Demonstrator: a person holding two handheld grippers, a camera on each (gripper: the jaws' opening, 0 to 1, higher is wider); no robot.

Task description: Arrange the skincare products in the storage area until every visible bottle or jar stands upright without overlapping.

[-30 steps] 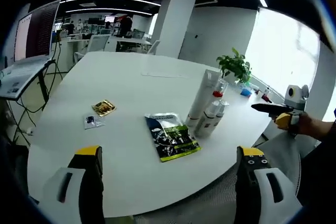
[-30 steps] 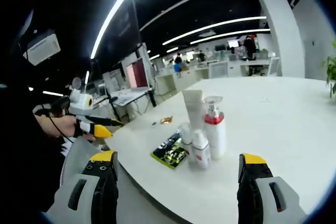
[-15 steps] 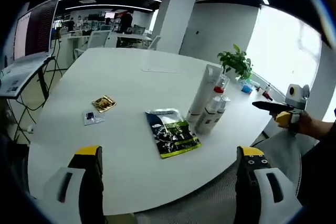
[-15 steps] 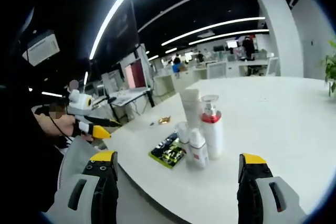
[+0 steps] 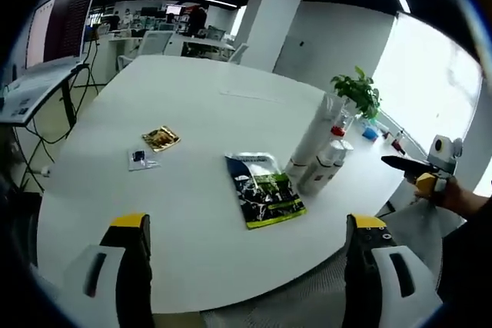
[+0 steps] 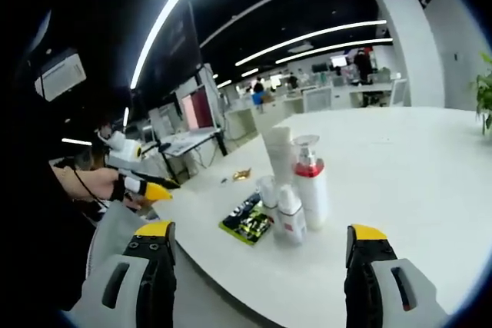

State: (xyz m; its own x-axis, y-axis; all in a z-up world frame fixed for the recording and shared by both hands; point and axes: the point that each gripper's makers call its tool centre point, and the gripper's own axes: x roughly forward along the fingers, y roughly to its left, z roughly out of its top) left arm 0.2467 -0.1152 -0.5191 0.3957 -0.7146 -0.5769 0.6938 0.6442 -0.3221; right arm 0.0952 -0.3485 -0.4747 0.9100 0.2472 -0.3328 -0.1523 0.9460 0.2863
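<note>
A cluster of skincare products stands upright on the round white table (image 5: 192, 105): a tall white tube (image 5: 314, 134), a pump bottle with a red collar (image 5: 339, 123) and two small white bottles (image 5: 320, 174). In the right gripper view the same tube (image 6: 277, 155), pump bottle (image 6: 312, 188) and small bottles (image 6: 291, 214) stand close together. My left gripper (image 5: 246, 224) is open, well short of the table edge. My right gripper (image 6: 259, 232) is open too, off the table's rim. Each gripper also appears in the other's view, hand-held: the right gripper (image 5: 419, 167) and the left gripper (image 6: 143, 183).
A green and black flat pack (image 5: 265, 190) lies beside the bottles, also seen as the flat pack (image 6: 247, 221). A gold sachet (image 5: 161, 138) and a small clear sachet (image 5: 140, 160) lie further left. A potted plant (image 5: 358, 94) stands at the far edge. Desks and monitors stand behind.
Both views have shifted a little with the hands. The products and sachets lie where they were. Both grippers stay open.
</note>
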